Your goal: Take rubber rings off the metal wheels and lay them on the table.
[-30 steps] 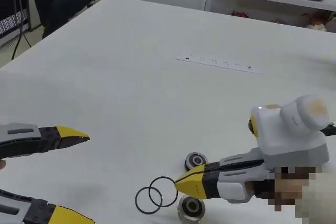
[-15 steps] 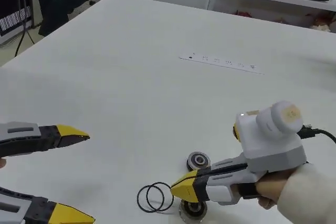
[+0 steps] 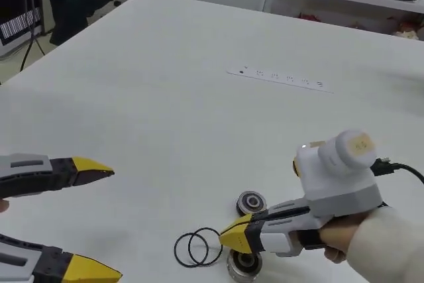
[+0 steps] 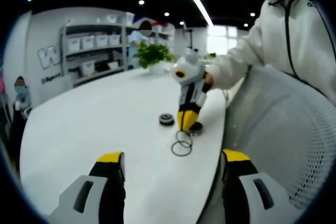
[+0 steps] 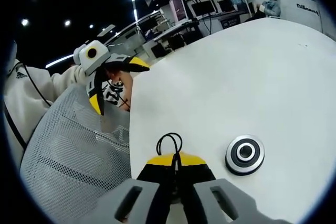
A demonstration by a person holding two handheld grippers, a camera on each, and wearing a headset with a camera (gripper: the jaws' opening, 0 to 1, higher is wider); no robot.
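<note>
Shifted a little to the left since a second ago — the right gripper (image 3: 228, 236), jaws shut tight, nothing seen between them. Just beside its tips, two black rubber rings (image 3: 199, 248) flat on the white tabletop (image 3: 165, 117), one lapping over the other. One metal wheel (image 3: 251, 201) just past the gripper, a second wheel (image 3: 244, 264) partly under it. Well off to the left — the left gripper (image 3: 114, 223), jaws wide apart, holding nothing.

The left gripper (image 3: 114, 223) sits at the near left, its jaws spread wide. The right gripper (image 3: 228, 235), jaws pressed together, points left, held by a hand (image 3: 333, 242).
</note>
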